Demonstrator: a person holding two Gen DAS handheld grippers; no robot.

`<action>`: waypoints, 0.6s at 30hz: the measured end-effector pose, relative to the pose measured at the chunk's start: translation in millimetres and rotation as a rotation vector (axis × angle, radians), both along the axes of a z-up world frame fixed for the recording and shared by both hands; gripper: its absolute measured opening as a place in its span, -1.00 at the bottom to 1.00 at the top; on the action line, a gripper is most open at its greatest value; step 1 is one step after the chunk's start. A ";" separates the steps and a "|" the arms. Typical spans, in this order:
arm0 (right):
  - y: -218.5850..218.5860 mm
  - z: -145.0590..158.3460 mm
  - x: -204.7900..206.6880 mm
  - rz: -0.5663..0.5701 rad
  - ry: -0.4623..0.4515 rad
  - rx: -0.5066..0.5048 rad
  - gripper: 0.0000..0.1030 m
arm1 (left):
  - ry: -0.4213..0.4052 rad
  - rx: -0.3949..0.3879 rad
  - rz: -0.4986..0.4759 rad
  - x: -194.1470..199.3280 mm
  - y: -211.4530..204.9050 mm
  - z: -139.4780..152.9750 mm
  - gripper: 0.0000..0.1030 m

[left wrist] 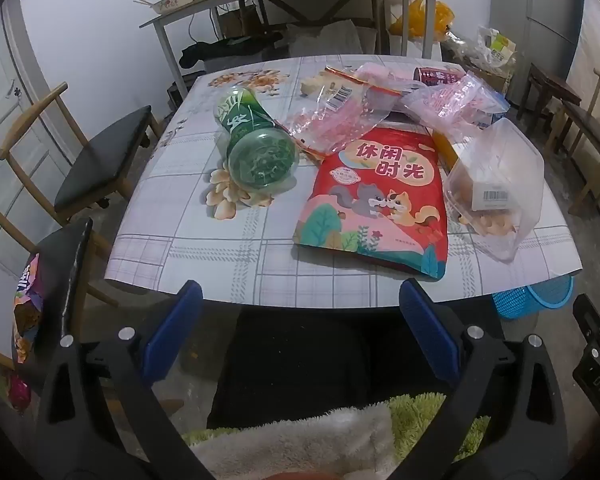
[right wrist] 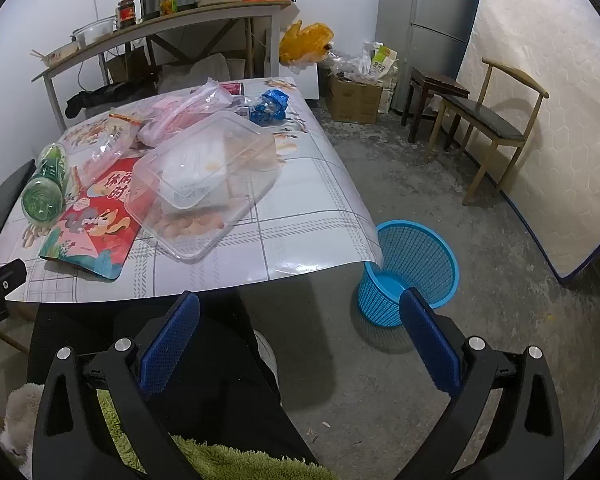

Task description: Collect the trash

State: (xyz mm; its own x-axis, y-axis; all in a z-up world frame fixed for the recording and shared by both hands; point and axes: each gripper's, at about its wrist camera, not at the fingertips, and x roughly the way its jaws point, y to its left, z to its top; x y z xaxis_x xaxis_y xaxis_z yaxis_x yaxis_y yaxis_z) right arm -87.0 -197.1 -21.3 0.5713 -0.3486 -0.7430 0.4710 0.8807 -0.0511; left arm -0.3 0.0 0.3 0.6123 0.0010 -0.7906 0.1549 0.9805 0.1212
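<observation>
Trash lies on the checked table (left wrist: 204,248) (right wrist: 300,220). A green plastic bottle (left wrist: 256,140) (right wrist: 46,188) lies on its side at the left. Beside it are a red snack bag (left wrist: 376,200) (right wrist: 96,224), a clear plastic box (left wrist: 496,172) (right wrist: 204,184), pink-printed clear bags (left wrist: 336,120) (right wrist: 180,116), a dark can (left wrist: 436,77) (right wrist: 232,89) and a blue wrapper (right wrist: 274,105). A blue mesh bin (right wrist: 410,268) (left wrist: 532,298) stands on the floor by the table's near right corner. My left gripper (left wrist: 300,320) and right gripper (right wrist: 300,324) hang open and empty below the table's near edge.
Wooden chairs with dark seats stand left of the table (left wrist: 100,160) and by the right wall (right wrist: 496,120). A cluttered shelf table (right wrist: 160,24) is behind. Boxes and bags (right wrist: 356,80) sit on the floor at the back. A person's dark trousers and fluffy green sleeve (right wrist: 236,456) are below.
</observation>
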 end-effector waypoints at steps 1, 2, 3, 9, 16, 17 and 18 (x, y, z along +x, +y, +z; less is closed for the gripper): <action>0.2 0.2 -0.2 0.001 -0.004 -0.003 0.89 | 0.002 -0.001 -0.001 0.1 0.0 -0.1 0.85; 0.2 0.2 0.0 0.000 -0.001 -0.004 0.89 | 0.003 -0.002 -0.001 0.1 0.0 -0.1 0.85; 0.2 0.2 0.0 0.000 -0.001 -0.003 0.89 | 0.003 -0.001 -0.001 0.1 0.0 -0.1 0.85; 0.8 0.4 -0.1 0.000 -0.002 -0.001 0.89 | 0.002 -0.001 -0.001 0.2 0.0 -0.1 0.85; 0.6 -0.1 0.4 0.000 0.002 0.000 0.89 | 0.005 -0.001 -0.001 -0.1 0.3 0.1 0.84; 0.7 -0.2 0.3 0.000 0.002 0.000 0.89 | 0.007 -0.002 -0.001 -0.2 0.4 0.1 0.84; 0.8 -0.4 0.3 0.001 0.002 0.000 0.89 | 0.009 -0.003 -0.002 -0.6 -1.1 -0.6 0.85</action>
State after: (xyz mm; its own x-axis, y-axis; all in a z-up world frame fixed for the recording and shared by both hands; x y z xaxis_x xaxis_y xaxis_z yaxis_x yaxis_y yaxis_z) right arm -86.7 -196.3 -21.7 0.5704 -0.3481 -0.7440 0.4701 0.8811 -0.0518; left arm -0.9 -1.1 -0.3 0.6049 -0.0028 -0.7963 0.1583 0.9805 0.1168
